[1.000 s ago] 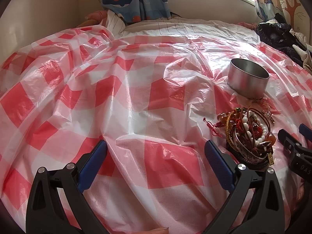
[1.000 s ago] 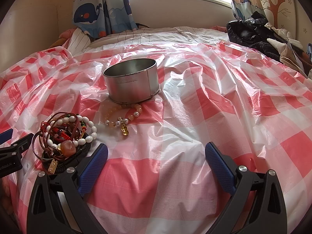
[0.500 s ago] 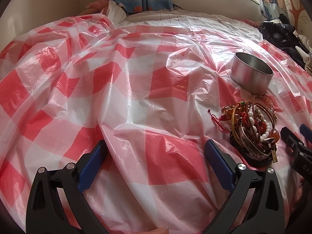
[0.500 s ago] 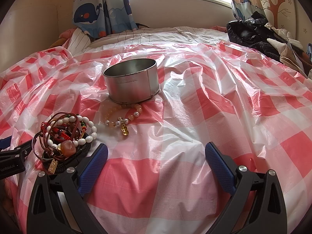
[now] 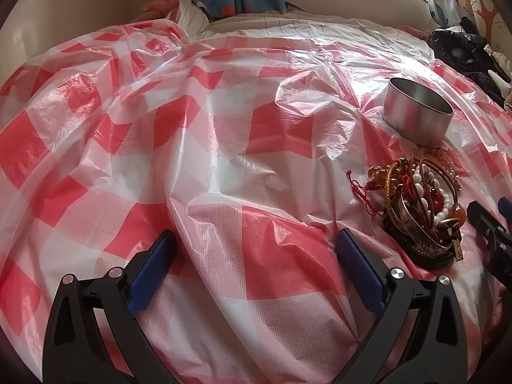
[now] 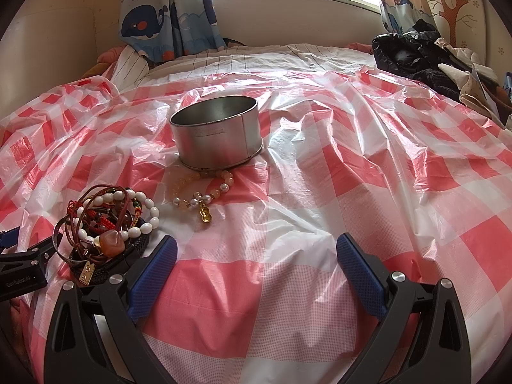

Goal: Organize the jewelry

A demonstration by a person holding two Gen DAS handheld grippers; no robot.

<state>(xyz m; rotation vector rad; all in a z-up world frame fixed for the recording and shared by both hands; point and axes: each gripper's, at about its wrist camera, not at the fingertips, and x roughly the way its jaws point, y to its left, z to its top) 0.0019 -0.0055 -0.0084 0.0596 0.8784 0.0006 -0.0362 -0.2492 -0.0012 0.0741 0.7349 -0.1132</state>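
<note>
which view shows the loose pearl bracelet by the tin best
The right wrist view: the pearl bracelet lies in full sight just in front of the tin, gold charm included. In the left wrist view only a sliver shows, hidden behind the jewelry pile.

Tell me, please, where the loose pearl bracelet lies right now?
In the right wrist view, the pearl bracelet lies just before the metal tin, right of the jewelry pile.

Round metal tin (image 6: 217, 137) upright and open, centre-left of the right view, pale bead bracelet (image 6: 201, 188) with gold charm lying flat, touching the tin's near base, tangled bracelet pile (image 6: 108, 227) of white, red, brown strands at lower left
</note>
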